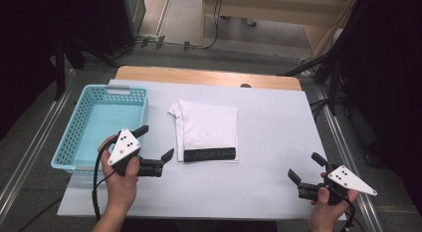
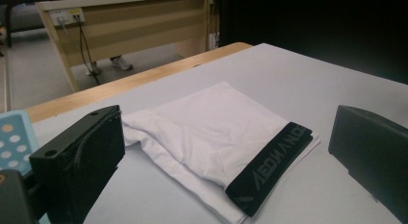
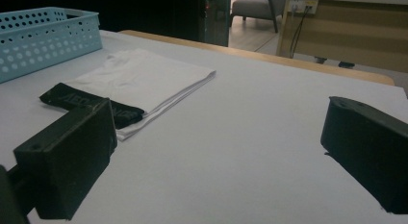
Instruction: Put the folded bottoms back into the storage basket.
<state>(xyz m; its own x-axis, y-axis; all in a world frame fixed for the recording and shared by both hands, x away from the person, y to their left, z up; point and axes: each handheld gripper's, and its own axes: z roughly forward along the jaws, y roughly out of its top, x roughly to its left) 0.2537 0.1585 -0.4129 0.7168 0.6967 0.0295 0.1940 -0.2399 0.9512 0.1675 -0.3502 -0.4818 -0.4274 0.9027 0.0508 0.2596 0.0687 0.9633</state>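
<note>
A folded white garment is laid flat in the middle of the table, with its black waistband at the near edge. A blue basket is placed just to its left, apart from it. The left gripper is held near the garment's near-left corner, jaws wide apart and nothing between them. The right gripper is kept well apart, near the right front of the table, its jaws also spread and empty.

The step in hand is judged to be the first grasp of the garment, probably for moving it into the basket. All layers should be taken together at the waistband side, so that the fold is not opened. The lower jaw should be slid under the cloth along the table. How many layers lie at the far edge cannot be well seen.
</note>
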